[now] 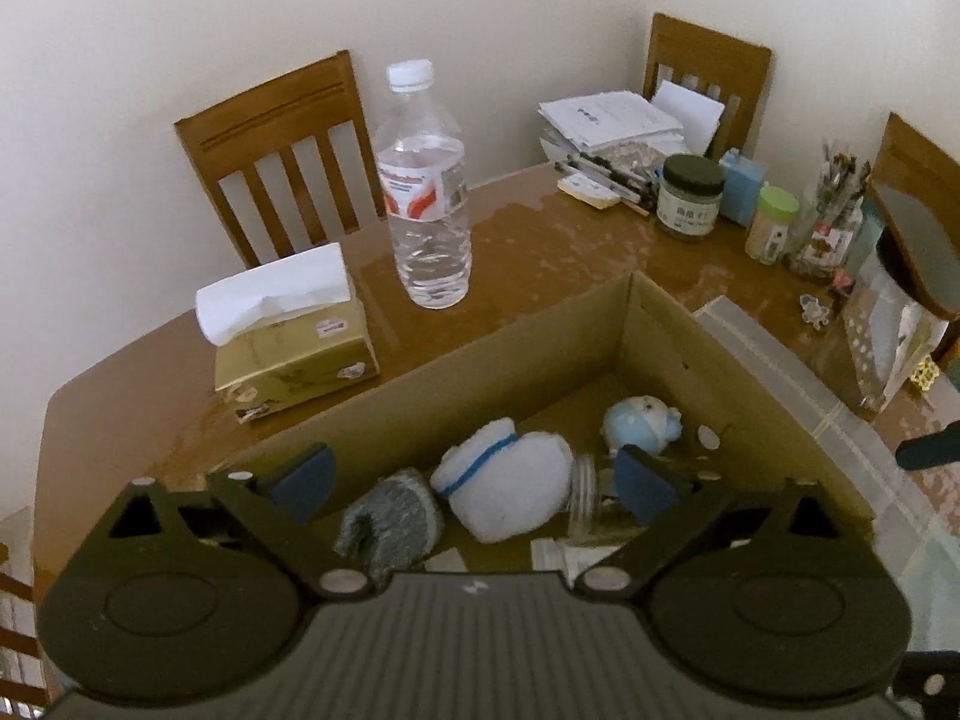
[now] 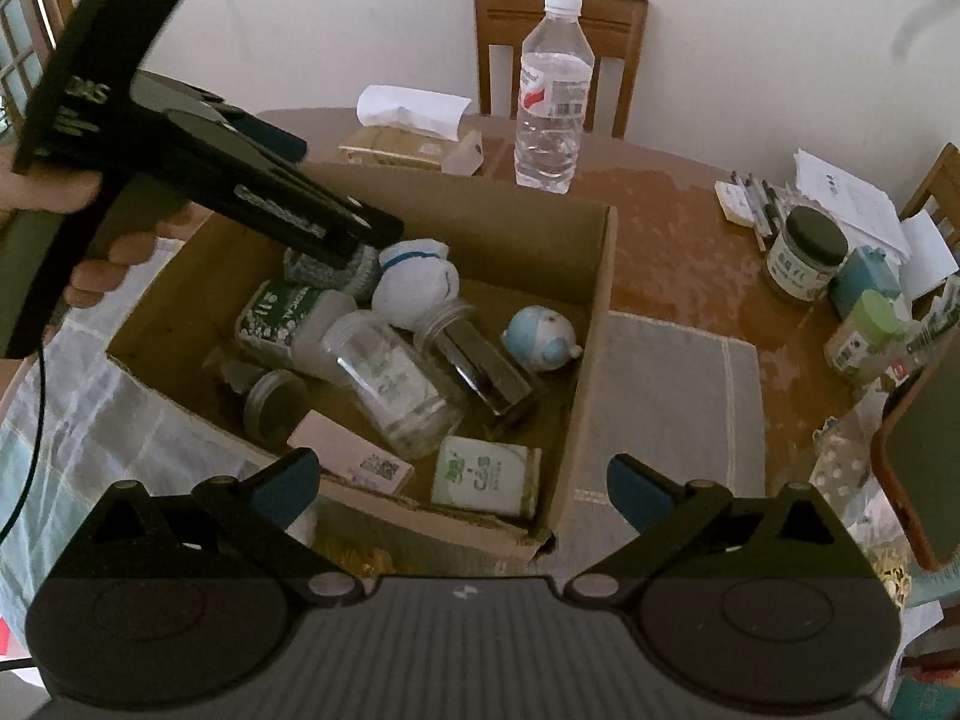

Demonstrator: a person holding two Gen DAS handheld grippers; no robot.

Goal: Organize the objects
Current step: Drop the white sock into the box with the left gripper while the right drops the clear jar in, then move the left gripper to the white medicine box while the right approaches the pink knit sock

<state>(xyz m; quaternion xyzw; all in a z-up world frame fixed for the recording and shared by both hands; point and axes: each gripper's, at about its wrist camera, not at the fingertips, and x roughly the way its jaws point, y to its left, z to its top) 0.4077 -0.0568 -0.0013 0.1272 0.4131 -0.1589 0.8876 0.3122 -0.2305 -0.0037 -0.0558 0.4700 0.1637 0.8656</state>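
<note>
A cardboard box (image 2: 591, 312) stands on the table and holds a white sock roll (image 2: 414, 291), a grey sock roll (image 2: 360, 273), a blue toy (image 2: 540, 336), clear jars (image 2: 396, 384), a green packet (image 2: 486, 474) and other small items. My left gripper (image 1: 474, 480) is open and empty above the box's near-left part, over the grey sock roll (image 1: 390, 516) and white sock roll (image 1: 510, 486). It also shows in the right wrist view (image 2: 336, 204). My right gripper (image 2: 462, 486) is open and empty over the box's front edge.
A water bottle (image 1: 426, 192) and a tissue box (image 1: 294, 342) stand behind the cardboard box. Jars, pens and papers (image 1: 612, 120) crowd the table's far right. A dark-lidded jar (image 2: 804, 252) and a phone (image 2: 924, 468) are at the right. Wooden chairs (image 1: 282, 156) surround the table.
</note>
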